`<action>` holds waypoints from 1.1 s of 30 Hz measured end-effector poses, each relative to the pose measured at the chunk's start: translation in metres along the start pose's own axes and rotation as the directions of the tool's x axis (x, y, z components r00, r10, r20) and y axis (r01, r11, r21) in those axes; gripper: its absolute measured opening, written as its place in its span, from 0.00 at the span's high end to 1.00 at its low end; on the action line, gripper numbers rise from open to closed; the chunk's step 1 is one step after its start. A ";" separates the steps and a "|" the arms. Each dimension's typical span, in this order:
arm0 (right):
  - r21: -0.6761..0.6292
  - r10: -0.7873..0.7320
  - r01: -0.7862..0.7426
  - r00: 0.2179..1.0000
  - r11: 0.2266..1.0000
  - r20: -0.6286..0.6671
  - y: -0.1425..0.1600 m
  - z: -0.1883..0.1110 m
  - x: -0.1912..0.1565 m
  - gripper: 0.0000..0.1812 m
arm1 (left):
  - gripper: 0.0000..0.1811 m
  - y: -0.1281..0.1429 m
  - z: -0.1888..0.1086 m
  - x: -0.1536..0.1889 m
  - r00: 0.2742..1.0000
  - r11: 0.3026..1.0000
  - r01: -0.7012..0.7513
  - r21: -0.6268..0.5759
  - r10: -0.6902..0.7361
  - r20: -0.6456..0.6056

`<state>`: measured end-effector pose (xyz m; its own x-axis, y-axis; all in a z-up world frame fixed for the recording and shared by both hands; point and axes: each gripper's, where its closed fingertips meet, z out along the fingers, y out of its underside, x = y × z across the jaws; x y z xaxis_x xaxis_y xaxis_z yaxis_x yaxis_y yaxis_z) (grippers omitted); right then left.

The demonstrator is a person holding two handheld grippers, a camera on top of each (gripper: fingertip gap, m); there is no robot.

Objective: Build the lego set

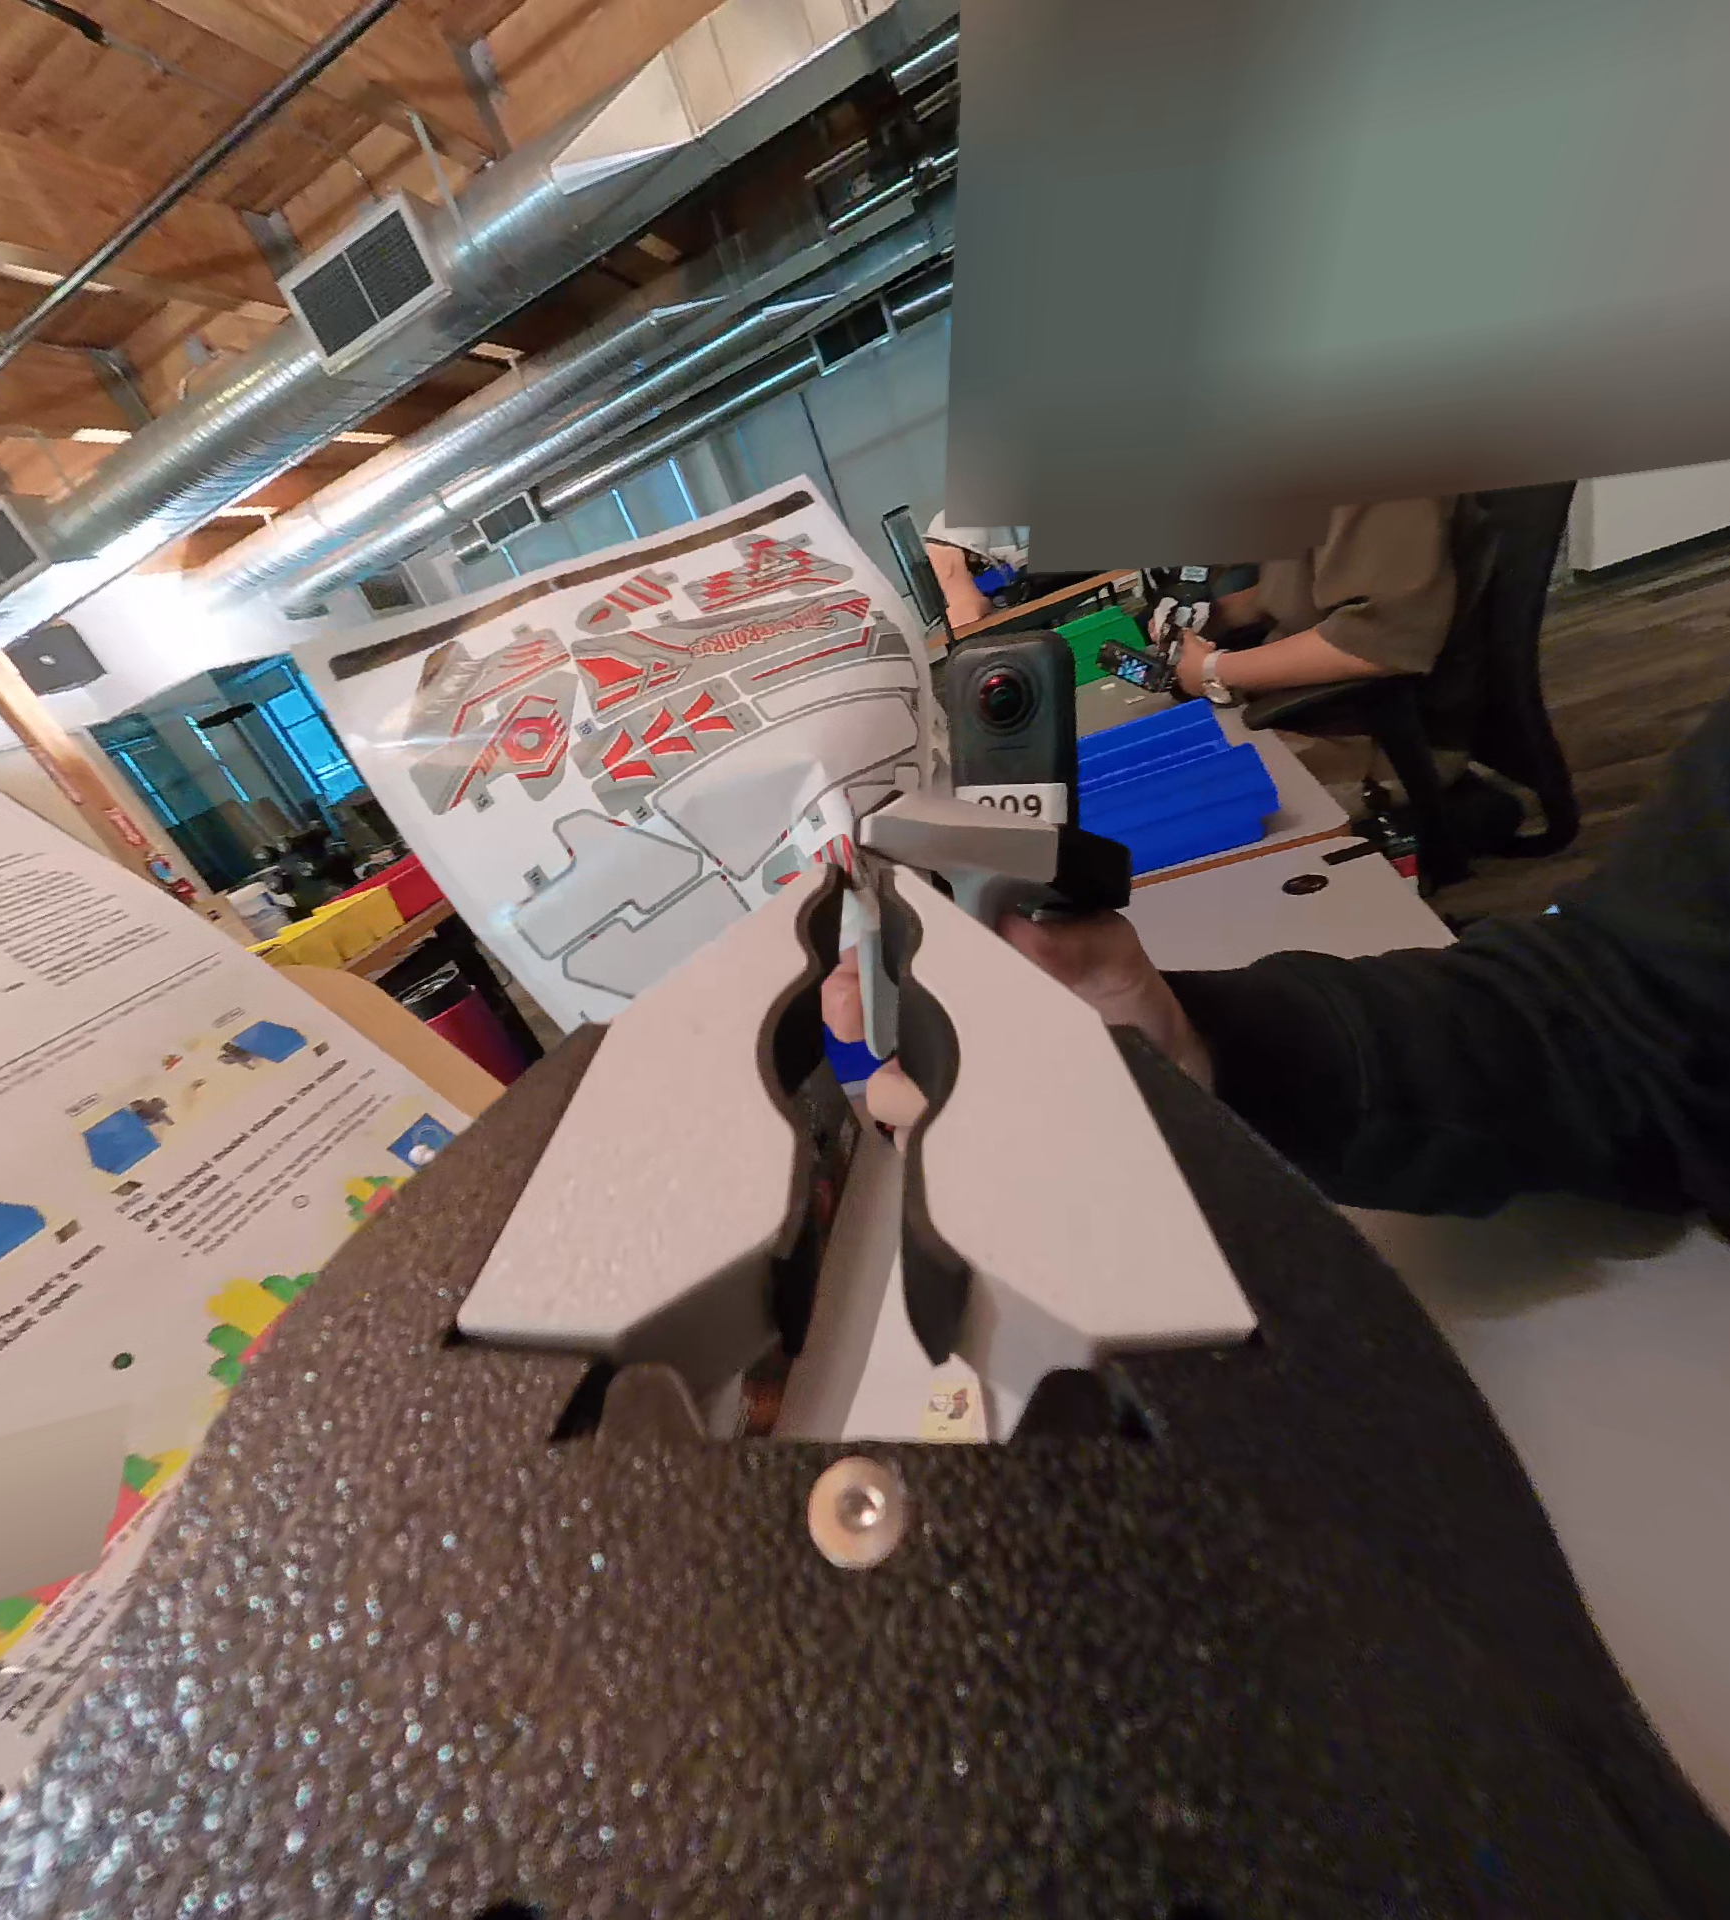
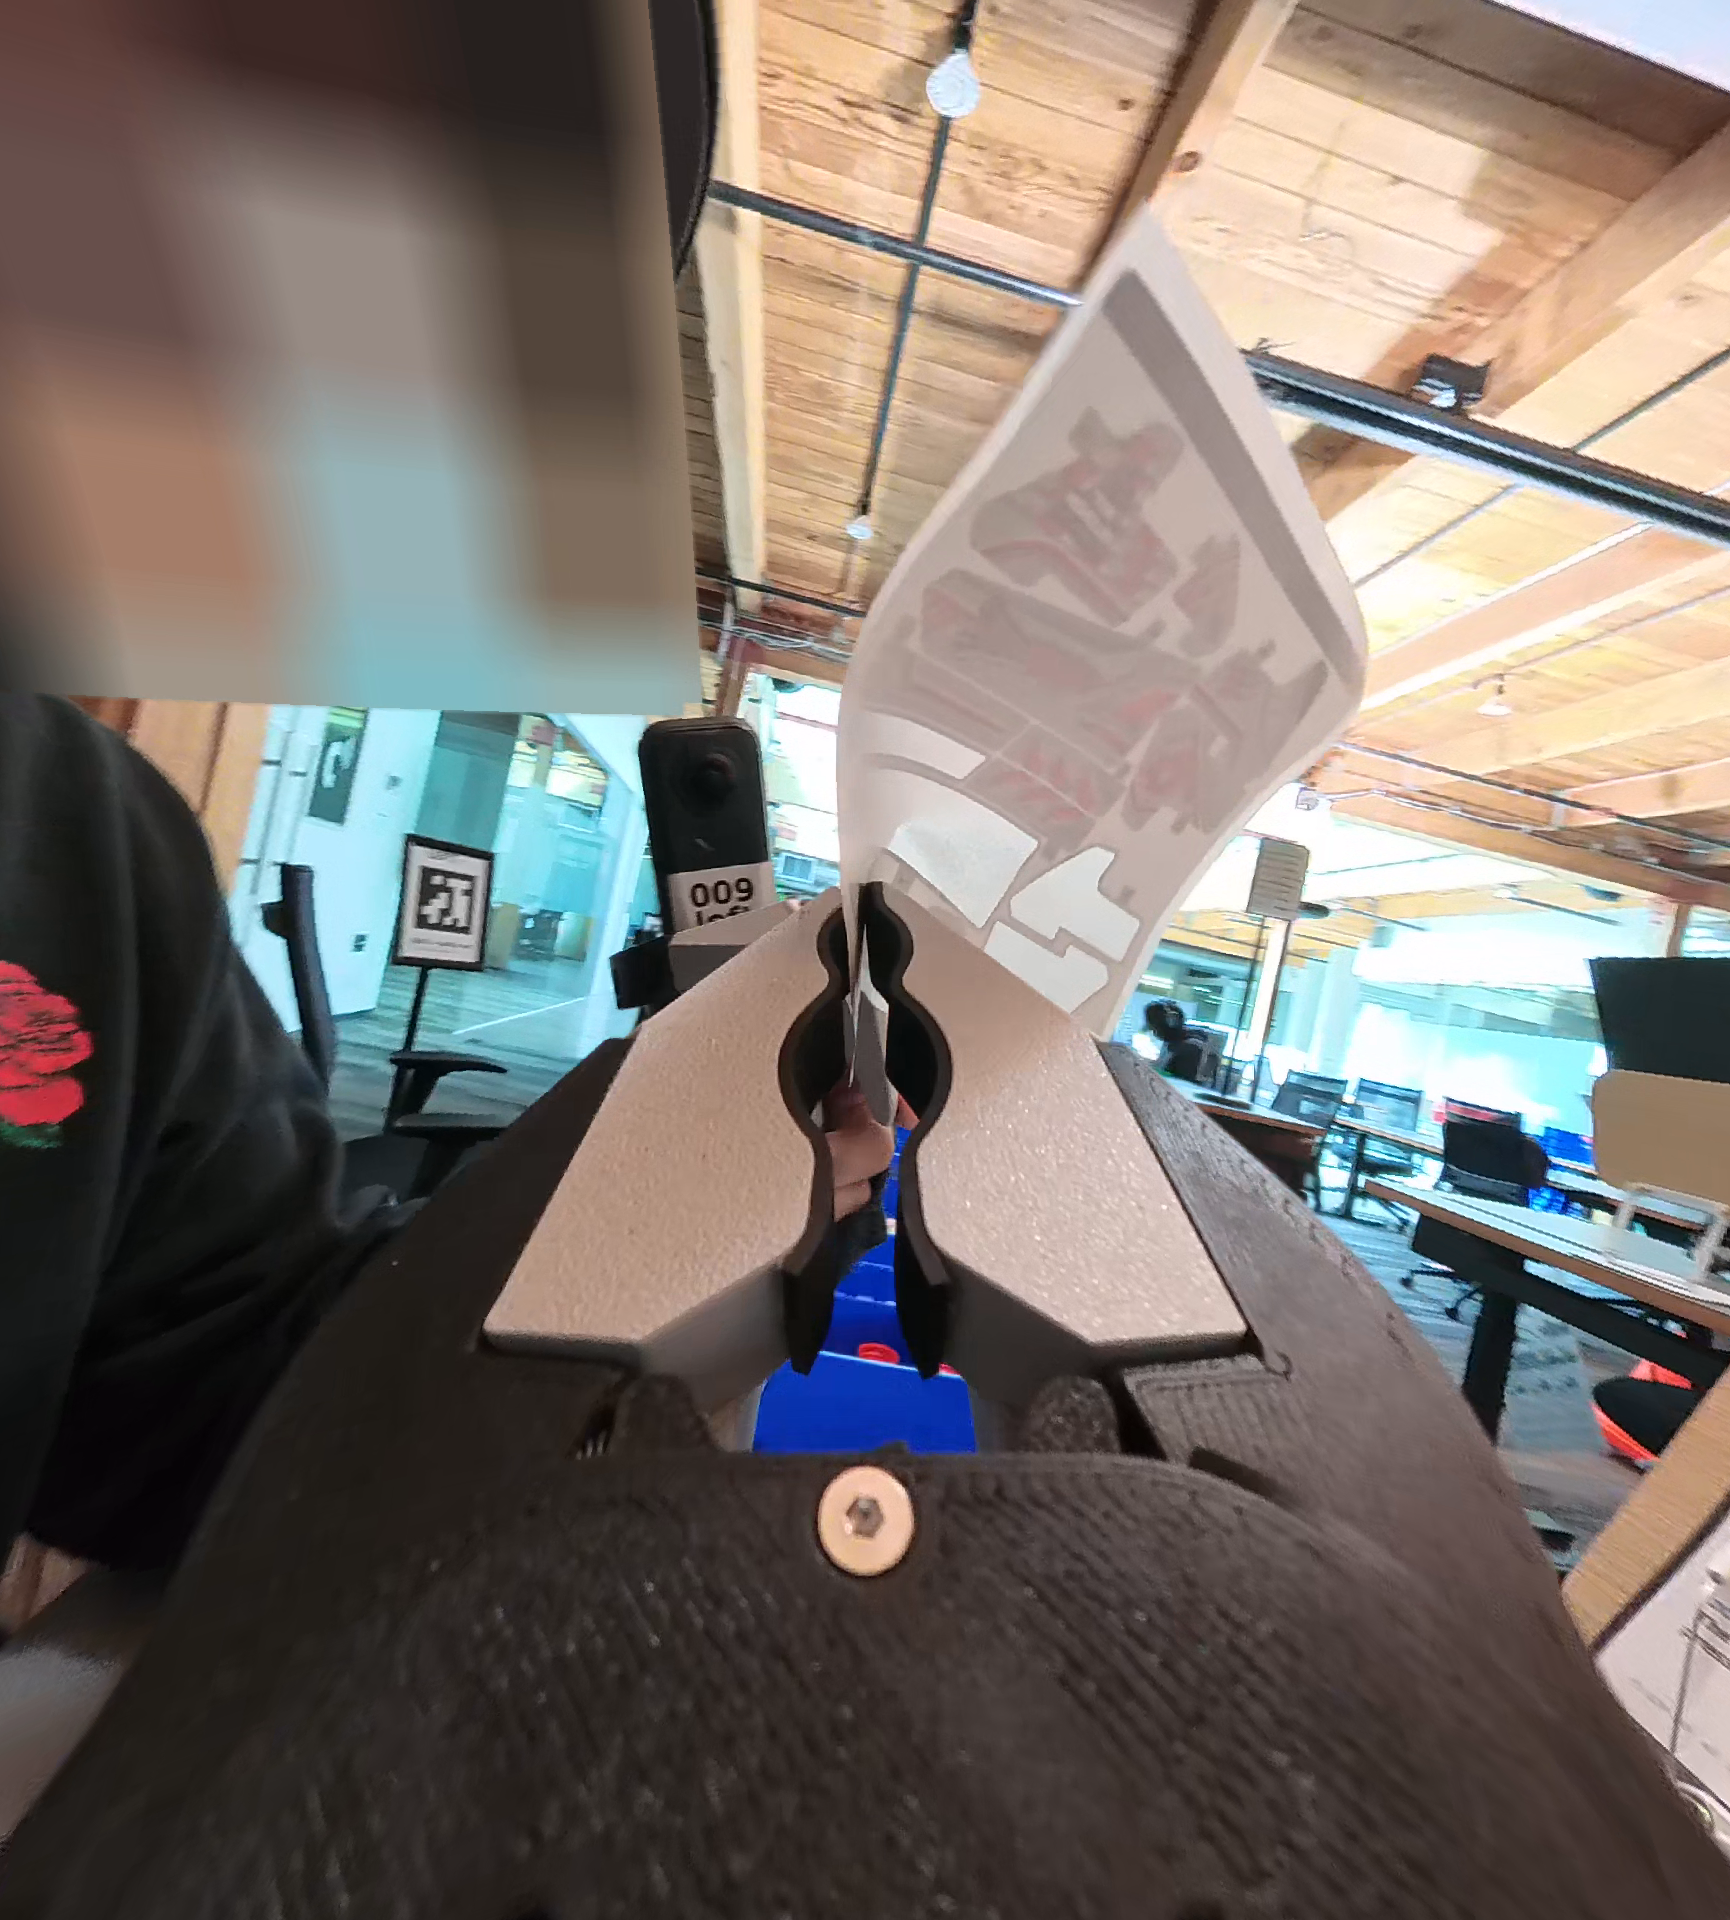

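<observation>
A white sticker sheet [image 1: 632,707] with red and grey stickers is held upright in the air; in the right wrist view its back [image 2: 1100,644] rises to the upper right. My right gripper [image 2: 861,906] is shut on the sheet's lower edge and also shows in the left wrist view [image 1: 871,833], coming in from the right. My left gripper [image 1: 856,888] is shut on a curled, partly peeled red-striped sticker [image 1: 833,836] right beside it. A grey strip [image 1: 879,977] hangs in the gap between my left fingers. No bricks are in either gripper.
A printed instruction sheet [image 1: 113,1039] stands at the left. Blue bins [image 1: 1173,779] sit on a white table [image 1: 1308,904] behind the hands, and another blue bin [image 2: 861,1403] lies below. A dark sleeve [image 1: 1463,1039] reaches in from the right. Desks [image 2: 1567,1247] and chairs [image 2: 425,1070] stand farther off. Less than 4 cm separates the two grippers' tips.
</observation>
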<state>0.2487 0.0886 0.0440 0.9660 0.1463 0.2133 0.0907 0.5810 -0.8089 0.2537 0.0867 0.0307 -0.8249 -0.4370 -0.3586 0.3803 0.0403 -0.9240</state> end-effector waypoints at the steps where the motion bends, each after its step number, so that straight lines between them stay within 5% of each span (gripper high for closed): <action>1: -0.003 0.000 0.001 1.000 1.000 0.011 0.000 -0.001 -0.001 1.00 | 0.98 0.000 0.000 0.001 1.000 1.000 0.009 0.001 -0.009 -0.011; 33: -0.085 0.013 0.009 0.967 0.996 0.253 0.008 -0.009 -0.031 1.00 | 0.99 0.004 -0.006 0.032 0.891 0.949 0.314 -0.003 -0.296 -0.345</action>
<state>0.2219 0.0811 0.0261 0.8743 0.3518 0.3343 0.1193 0.5119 -0.8507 0.2262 0.0785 0.0152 -0.9916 -0.0907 -0.0921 0.1009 -0.0967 -0.9902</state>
